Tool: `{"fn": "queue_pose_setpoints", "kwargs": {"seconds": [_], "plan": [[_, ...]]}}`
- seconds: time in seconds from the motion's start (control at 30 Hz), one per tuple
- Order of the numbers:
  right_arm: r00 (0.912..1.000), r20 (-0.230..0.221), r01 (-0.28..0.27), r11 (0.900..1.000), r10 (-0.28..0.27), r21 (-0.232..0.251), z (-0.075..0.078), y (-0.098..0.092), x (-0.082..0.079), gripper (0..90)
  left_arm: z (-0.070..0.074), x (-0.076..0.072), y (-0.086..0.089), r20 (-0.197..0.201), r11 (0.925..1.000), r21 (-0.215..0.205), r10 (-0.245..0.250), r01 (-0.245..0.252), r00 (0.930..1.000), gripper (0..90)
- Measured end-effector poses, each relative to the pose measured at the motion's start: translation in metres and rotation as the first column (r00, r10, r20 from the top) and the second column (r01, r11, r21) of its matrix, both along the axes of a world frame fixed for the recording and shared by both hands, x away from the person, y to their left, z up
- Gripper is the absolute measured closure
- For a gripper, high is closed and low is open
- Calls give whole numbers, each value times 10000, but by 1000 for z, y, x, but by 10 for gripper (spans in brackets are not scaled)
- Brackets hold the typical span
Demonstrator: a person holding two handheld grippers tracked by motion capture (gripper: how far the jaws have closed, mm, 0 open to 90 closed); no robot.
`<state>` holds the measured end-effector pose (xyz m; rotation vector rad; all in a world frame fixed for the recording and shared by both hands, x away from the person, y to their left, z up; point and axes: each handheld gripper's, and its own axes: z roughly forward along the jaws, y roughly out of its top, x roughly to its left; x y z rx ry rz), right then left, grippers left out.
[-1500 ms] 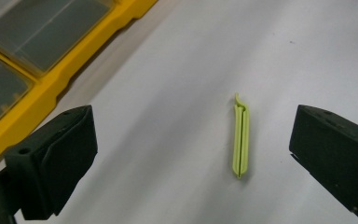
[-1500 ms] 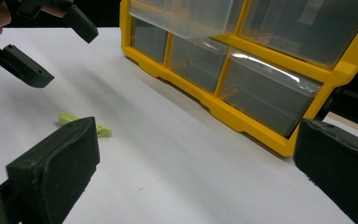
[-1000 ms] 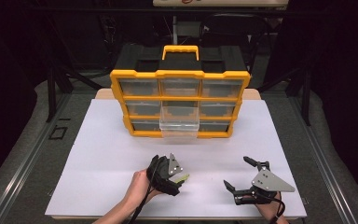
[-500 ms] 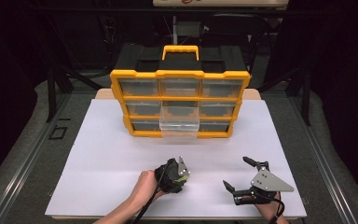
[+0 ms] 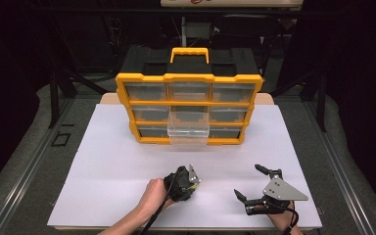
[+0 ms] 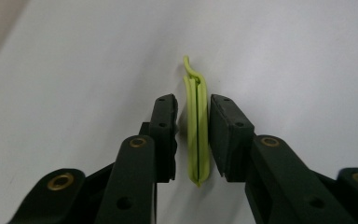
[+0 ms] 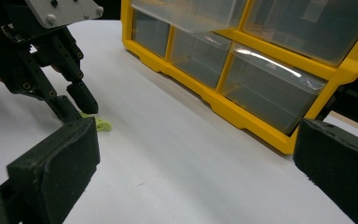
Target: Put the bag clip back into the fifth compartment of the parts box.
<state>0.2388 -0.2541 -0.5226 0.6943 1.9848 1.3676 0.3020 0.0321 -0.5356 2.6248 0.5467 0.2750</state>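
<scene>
- The left gripper [image 6: 192, 135] points down at the white table sheet [image 5: 107, 161], jaws slightly parted.
- A thin lime-green plastic clip [image 6: 196, 130] lies between them, a sliver clear of each pad.
- The right gripper [image 5: 252, 182] gapes wide, empty, near the yellow drawer organiser [image 5: 190, 105].

Green clip [image 7: 100, 124] half hidden behind right gripper's pad — organiser drawers' [image 5: 188, 91] contents too small to tell.

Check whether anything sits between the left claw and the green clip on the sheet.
Nothing visible does. The green clip lies on the white sheet directly between the jaws of the left claw, which stand open on either side of it, not yet closed on it.
</scene>
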Motion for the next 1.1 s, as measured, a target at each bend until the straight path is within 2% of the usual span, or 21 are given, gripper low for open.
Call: {"fn": "queue_pose_setpoints", "kwargs": {"seconds": [0.23,0.37,0.6,1.1], "plan": [[10000,-36,20,10000,-20,-21,0,0,0,0,0,2,0,-339,9998,-98,144,-148,9993,772],[10000,-57,37,10000,-37,-45,0,0,1,0,0,2,-1,-401,9997,-21,247,-248,9989,795],[10000,-48,39,10000,-39,-56,0,0,0,0,1,4,2,-755,9990,-310,286,-310,9967,801],[10000,-29,-29,10000,29,-70,0,0,0,0,14,5,17,-502,9974,-682,212,-246,9985,801]]}}
